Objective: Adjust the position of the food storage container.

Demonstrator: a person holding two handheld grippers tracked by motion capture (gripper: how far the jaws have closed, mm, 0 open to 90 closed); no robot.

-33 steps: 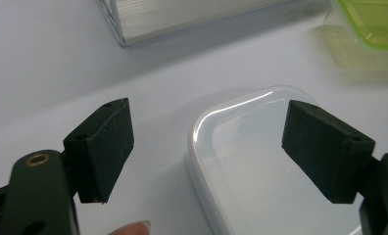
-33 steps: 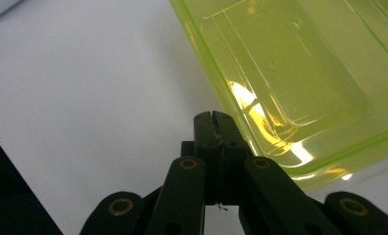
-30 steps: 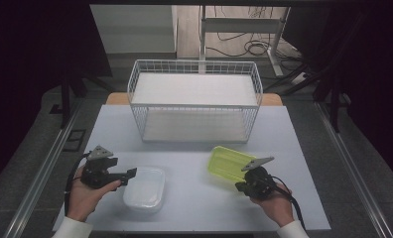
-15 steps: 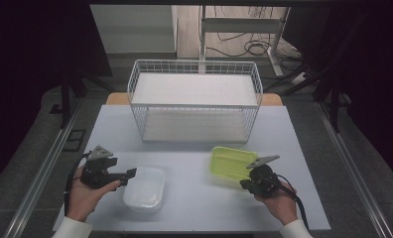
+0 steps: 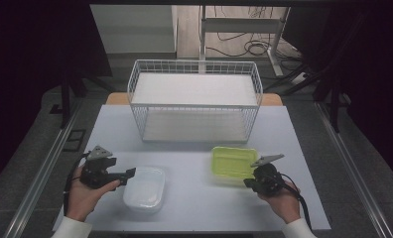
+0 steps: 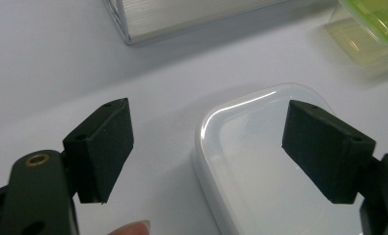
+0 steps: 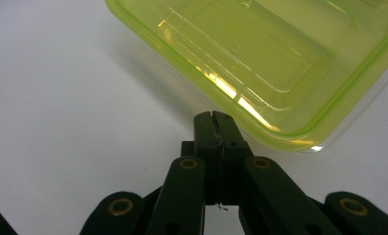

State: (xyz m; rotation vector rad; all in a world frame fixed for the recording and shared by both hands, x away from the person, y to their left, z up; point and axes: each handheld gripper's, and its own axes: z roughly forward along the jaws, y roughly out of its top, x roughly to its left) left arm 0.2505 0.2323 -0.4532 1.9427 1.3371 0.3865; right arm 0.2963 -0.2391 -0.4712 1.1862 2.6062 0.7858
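Note:
A lime-green plastic container (image 5: 232, 161) lies on the white table at the front right. My right gripper (image 5: 247, 182) is at its near corner, its jaws pressed together on the thin rim (image 7: 280, 138). A clear white-tinted container (image 5: 145, 187) sits at the front left. My left gripper (image 5: 131, 173) is open and level, its black pads (image 6: 103, 147) standing either side of this container's (image 6: 260, 166) near edge without touching it.
A white wire basket (image 5: 194, 101) with a white liner stands at the middle back of the table (image 5: 194, 218). Metal rails run along both table sides. The green container (image 6: 373, 24) lies beyond the left gripper's jaws.
The green container was tilted up on the right gripper a second ago and now lies flatter. The right hand drifted slightly to the right. The left hand stayed still.

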